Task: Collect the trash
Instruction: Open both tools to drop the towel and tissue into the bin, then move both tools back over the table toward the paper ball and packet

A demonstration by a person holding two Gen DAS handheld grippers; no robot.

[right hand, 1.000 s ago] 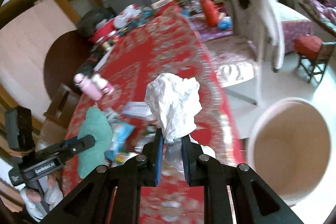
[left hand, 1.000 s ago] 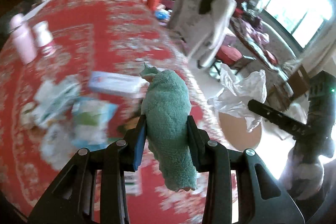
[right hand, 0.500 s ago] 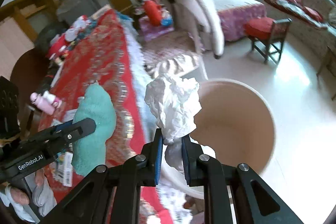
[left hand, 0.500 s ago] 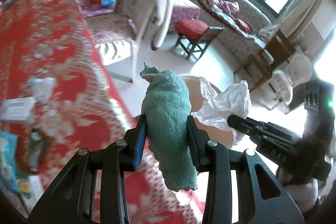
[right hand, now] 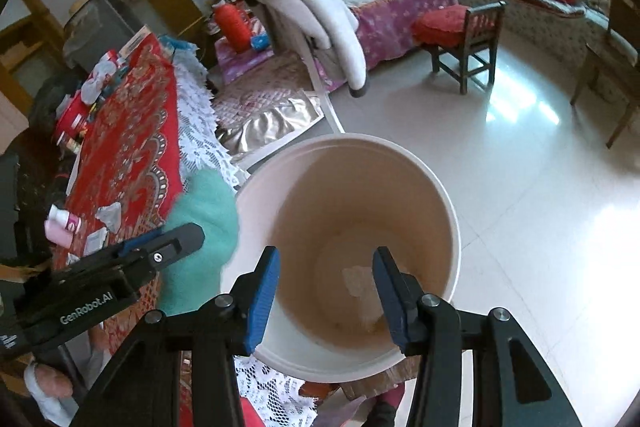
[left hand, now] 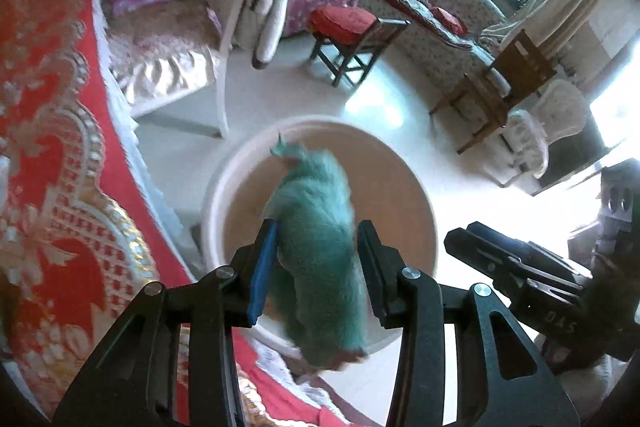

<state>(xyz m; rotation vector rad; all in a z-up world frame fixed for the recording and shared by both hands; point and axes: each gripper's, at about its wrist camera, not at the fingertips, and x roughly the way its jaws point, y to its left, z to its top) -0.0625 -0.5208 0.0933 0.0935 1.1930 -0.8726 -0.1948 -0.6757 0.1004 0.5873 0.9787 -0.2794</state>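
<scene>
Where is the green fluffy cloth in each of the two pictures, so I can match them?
Left wrist view: green cloth in the centre, between the left gripper jaws, over the bucket.
Right wrist view: cloth at left, beside the bucket rim.
Shared landmark: the white bucket.

Left gripper: black frame, silver screws, blue pads. Right gripper: same build. White "GenRobot.AI" lettering on the left gripper's side, seen from the right wrist.
</scene>
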